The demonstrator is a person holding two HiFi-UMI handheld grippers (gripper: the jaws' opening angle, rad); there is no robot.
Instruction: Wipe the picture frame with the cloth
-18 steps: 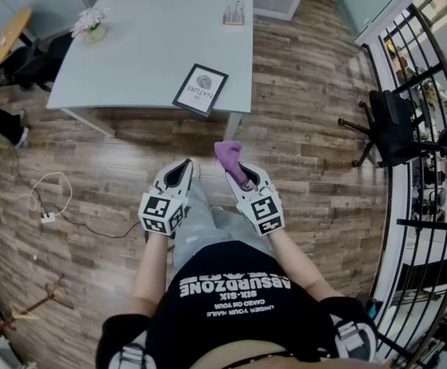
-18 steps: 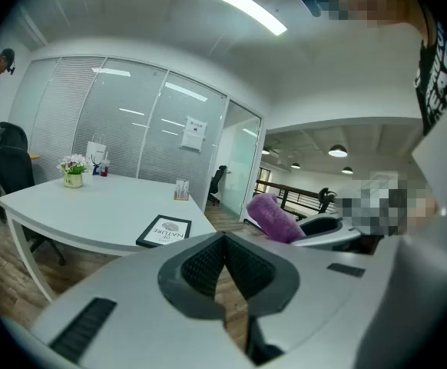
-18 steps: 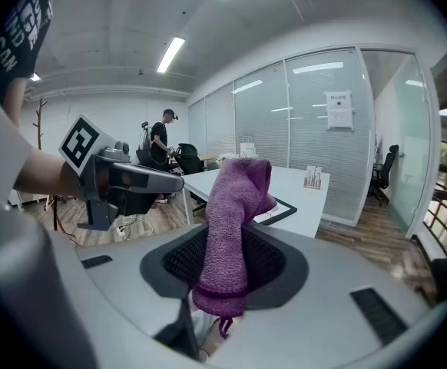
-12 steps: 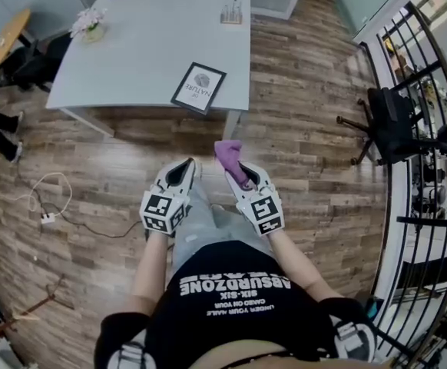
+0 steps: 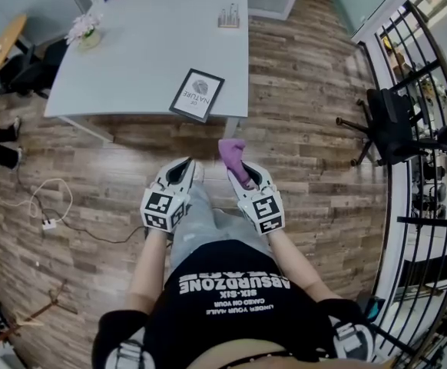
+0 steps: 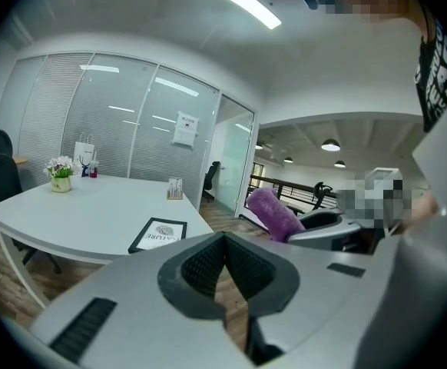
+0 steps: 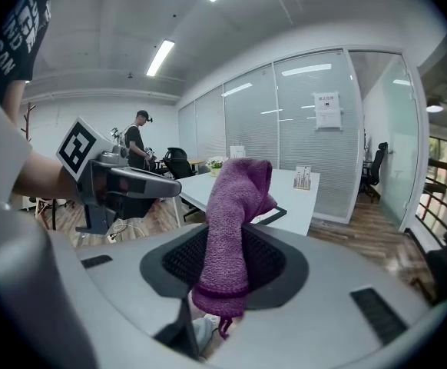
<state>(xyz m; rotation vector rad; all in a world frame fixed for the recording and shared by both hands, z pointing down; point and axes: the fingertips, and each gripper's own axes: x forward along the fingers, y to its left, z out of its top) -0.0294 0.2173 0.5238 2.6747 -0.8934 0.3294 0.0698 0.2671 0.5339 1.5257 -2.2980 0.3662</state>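
Looking down on a black-rimmed picture frame [image 5: 197, 95] with a white print, lying flat by the near edge of the pale tabletop [image 5: 147, 44]. Clamping a fuzzy purple cloth [image 7: 235, 229] upright in the right tongs [image 7: 223, 260], well short of it. Holding the left tongs [image 6: 223, 244] clenched on nothing, alongside.

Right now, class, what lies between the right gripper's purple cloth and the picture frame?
In the head view, only bare wooden floor and the table's near edge separate the purple cloth from the picture frame.
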